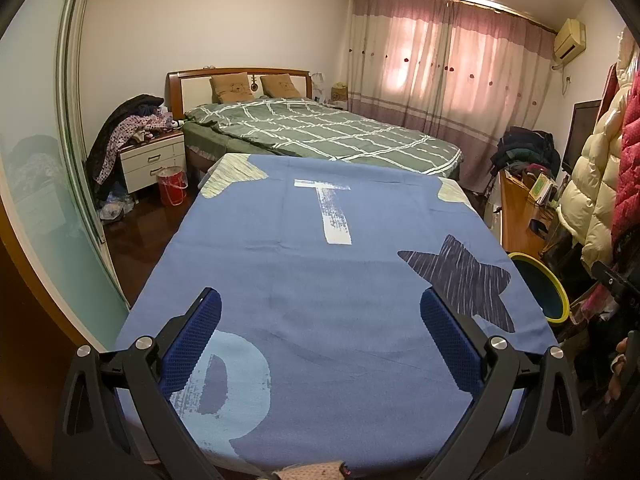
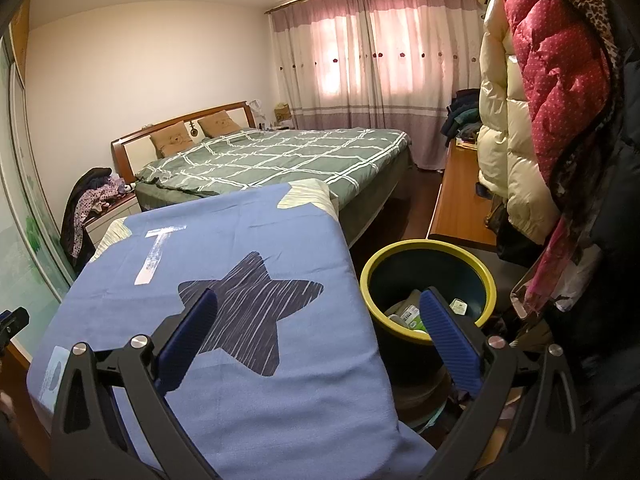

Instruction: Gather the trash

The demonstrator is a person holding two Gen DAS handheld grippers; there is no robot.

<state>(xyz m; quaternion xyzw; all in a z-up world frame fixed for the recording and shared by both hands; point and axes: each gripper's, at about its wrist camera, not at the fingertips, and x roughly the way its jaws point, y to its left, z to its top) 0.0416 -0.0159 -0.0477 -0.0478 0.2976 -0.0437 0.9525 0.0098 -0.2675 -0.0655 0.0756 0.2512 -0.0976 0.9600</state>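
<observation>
Trash in one yellow-rimmed bin; two tongs agape, empty.

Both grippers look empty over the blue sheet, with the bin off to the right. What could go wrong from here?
The right gripper hangs open, one finger above the yellow-rimmed bin, the other above the blue sheet; dropping lower, it could hit the rim or snag the cloth. The left gripper, also open, sits low over the sheet and might catch it. No loose trash shows on the sheet, so a further grasp may close on nothing.

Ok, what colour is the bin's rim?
Yellow, around a dark bin; clearest in the right wrist view.
</observation>
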